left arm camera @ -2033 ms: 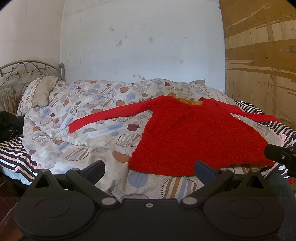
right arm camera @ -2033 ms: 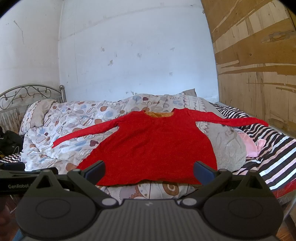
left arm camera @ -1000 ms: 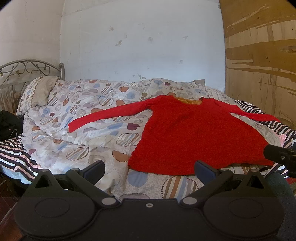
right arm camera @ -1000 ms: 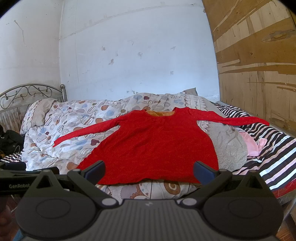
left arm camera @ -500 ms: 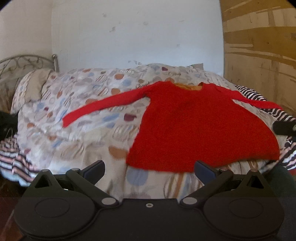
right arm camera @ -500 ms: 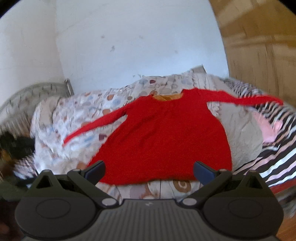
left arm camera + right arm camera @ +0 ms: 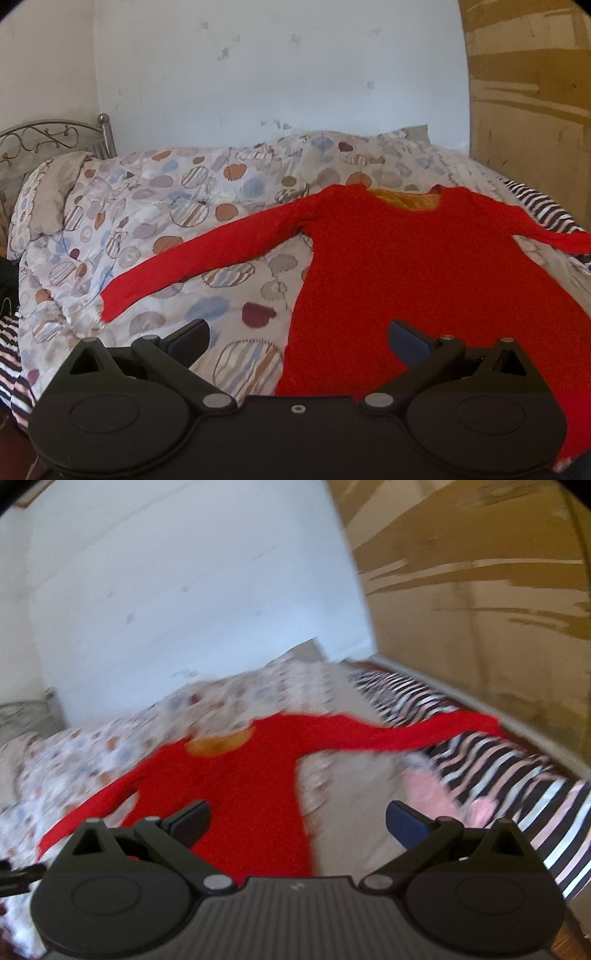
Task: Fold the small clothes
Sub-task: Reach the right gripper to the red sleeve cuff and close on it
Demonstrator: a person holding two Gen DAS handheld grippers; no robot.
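Red top [image 7: 413,273] — flat on duvet [image 7: 177,221]

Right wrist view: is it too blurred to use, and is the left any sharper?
Right wrist view: heavy motion smear and tilt; the red top shows only as a shape, pattern on the quilt lost. Left wrist view: sharp, quilt print crisp, fisheye bending at edges.

- One red long-sleeved top [image 7: 424,280], with two sleeves spread out, across the middle of the frame.
- One patterned duvet [image 7: 177,221], left and centre.
- One pillow [image 7: 51,195] at the left edge.
- One metal headboard [image 7: 40,138], upper left.
- One striped sheet [image 7: 498,771], right side.
- One pink item [image 7: 454,797], blurred, lower right.
- Two tongs: left tongs [image 7: 297,334] and right tongs [image 7: 297,816], each with two fingers spread apart.
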